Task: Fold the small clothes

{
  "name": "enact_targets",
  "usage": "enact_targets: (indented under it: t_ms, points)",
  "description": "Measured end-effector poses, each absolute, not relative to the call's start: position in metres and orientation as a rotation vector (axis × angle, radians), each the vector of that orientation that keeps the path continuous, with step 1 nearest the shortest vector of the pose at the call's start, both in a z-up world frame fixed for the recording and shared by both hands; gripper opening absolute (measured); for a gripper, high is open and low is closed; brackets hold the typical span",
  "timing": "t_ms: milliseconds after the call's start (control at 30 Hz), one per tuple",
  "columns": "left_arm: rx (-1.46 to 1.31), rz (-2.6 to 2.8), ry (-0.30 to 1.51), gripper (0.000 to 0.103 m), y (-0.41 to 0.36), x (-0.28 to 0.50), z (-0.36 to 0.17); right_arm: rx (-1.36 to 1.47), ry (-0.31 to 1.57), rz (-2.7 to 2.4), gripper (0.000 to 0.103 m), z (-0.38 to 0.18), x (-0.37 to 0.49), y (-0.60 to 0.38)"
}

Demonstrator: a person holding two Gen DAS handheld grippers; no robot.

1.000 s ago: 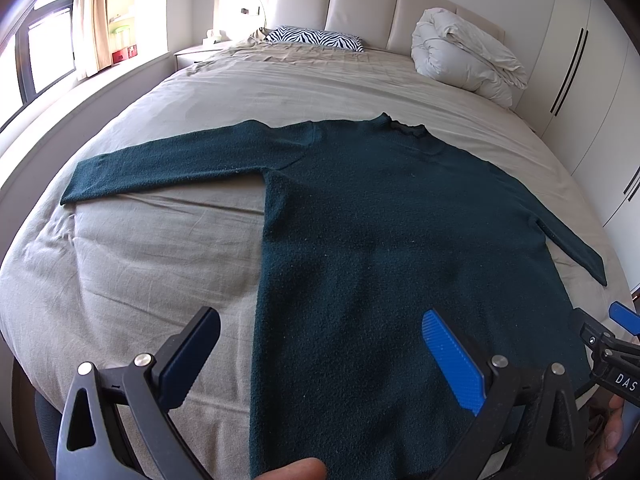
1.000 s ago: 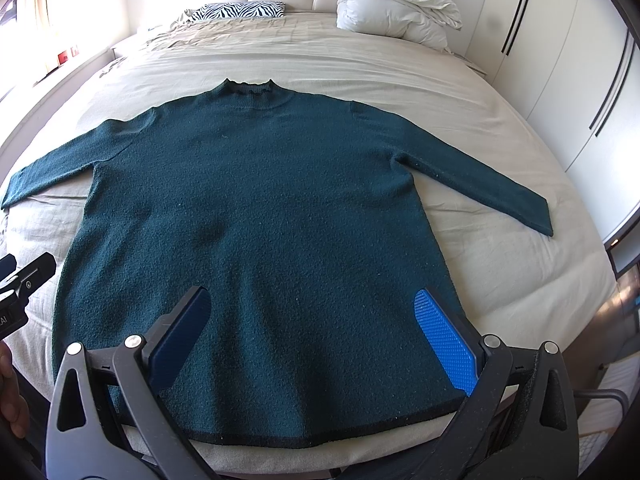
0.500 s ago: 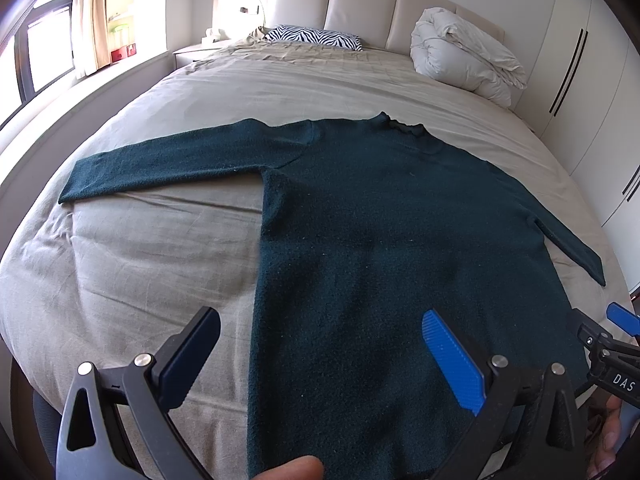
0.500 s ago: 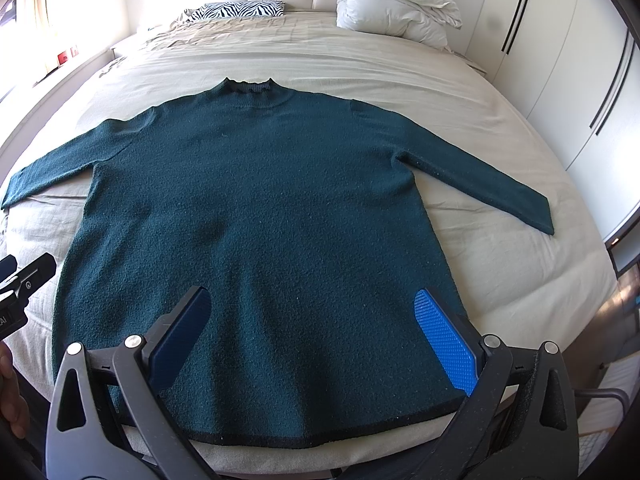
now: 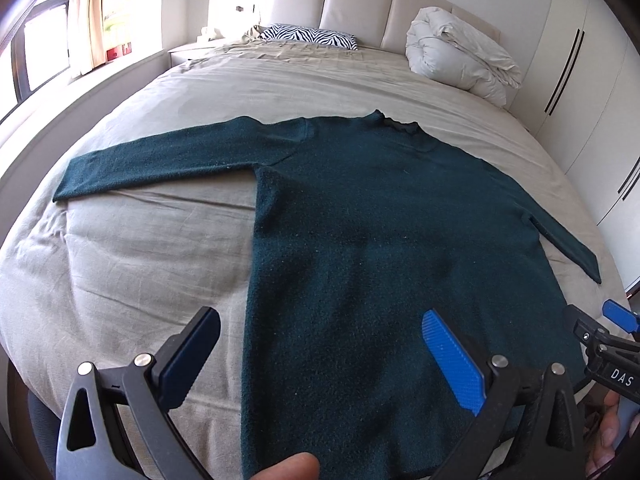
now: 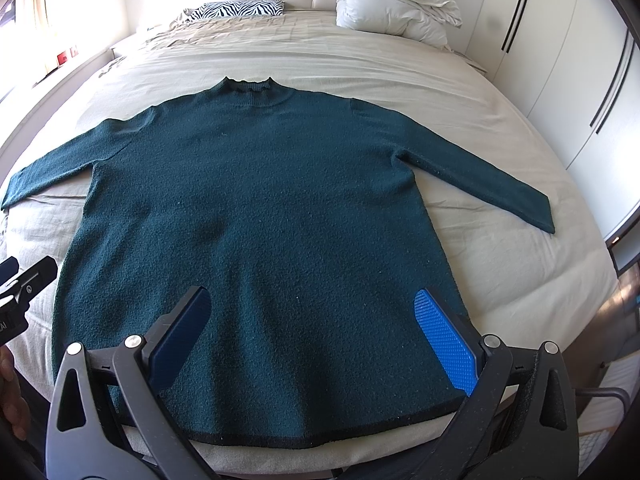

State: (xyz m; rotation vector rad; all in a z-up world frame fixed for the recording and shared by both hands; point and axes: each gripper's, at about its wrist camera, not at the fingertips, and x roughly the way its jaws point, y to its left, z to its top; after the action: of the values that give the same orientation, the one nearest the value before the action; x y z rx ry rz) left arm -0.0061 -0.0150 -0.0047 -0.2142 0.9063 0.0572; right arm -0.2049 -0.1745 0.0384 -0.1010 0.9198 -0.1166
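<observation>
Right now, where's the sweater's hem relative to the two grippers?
The sweater lies flat on the bed, collar toward the headboard. In the right wrist view its dark hem runs along the near bed edge, under the open right gripper.

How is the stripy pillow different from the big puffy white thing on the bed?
The pillow has black and white zebra stripes; the duvet is plain white. The pillow lies flat and low; the duvet is bundled into a tall, crumpled heap. The pillow looks smaller. Both sit at the head of the bed, by the headboard.
</observation>
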Motion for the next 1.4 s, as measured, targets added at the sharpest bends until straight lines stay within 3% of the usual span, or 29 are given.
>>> enact_targets:
  t_ms: [433, 667, 867, 1100, 1400]
  points:
    - [-0.305, 0.001, 0.939, 0.103, -0.003, 0.004, -0.011, -0.057, 0.909, -0.101, 0.103, 0.035, -0.203, -0.185]
    - [-0.454, -0.163, 0.931, 0.103, 0.003, 0.021, -0.018, 0.076, 0.837, -0.058, 0.103, 0.043, -0.194, -0.203]
    - [-0.410, -0.187, 1.014, 0.103, -0.008, 0.034, -0.028, 0.160, 0.764, -0.039, 0.103, 0.051, -0.187, -0.227]
    - [-0.476, -0.174, 1.022, 0.103, 0.011, 0.054, -0.037, 0.351, 0.678, -0.115, 0.103, 0.054, -0.168, -0.322]
    - [-0.509, -0.197, 1.011, 0.098, 0.006, 0.085, -0.041, 0.873, 0.589, -0.310, 0.102, 0.007, -0.140, -0.527]
